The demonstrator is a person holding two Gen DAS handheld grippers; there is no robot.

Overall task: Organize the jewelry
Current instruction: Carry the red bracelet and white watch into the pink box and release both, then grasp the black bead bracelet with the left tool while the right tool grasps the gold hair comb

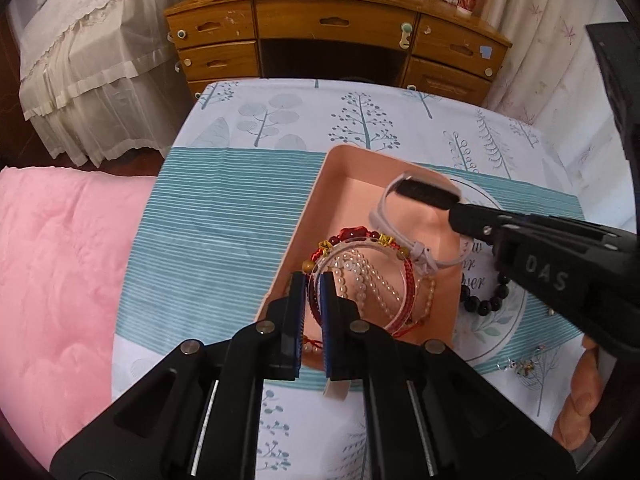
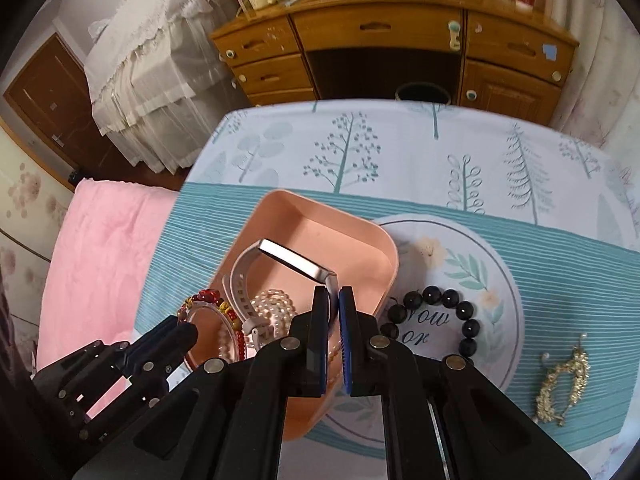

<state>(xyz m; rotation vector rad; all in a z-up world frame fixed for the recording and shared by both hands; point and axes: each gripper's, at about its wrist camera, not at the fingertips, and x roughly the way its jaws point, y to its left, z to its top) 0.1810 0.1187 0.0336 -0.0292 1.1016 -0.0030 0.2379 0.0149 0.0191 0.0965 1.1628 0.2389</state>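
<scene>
A peach tray (image 1: 316, 196) (image 2: 380, 240) sits on the table and holds pearl strands (image 1: 368, 276) (image 2: 274, 304) and a red beaded bracelet (image 1: 352, 236) (image 2: 208, 298). My left gripper (image 1: 312, 280) is shut on a clear bangle (image 1: 360, 246) (image 2: 216, 316) at the tray's near end. My right gripper (image 2: 333, 294) (image 1: 456, 208) is shut on a white smartwatch (image 2: 288, 258) (image 1: 424, 192) and holds it over the tray. A black bead bracelet (image 2: 460, 312) (image 1: 484, 304) and a gold ornament (image 2: 564, 384) (image 1: 520, 366) lie on the cloth right of the tray.
The table has a white and teal tree-print cloth (image 1: 224, 216) (image 2: 520, 184). A pink quilt (image 1: 60, 260) (image 2: 100, 240) lies to the left. A wooden desk with drawers (image 1: 336, 28) (image 2: 392, 36) stands behind the table, a lace-covered piece (image 1: 88, 60) to its left.
</scene>
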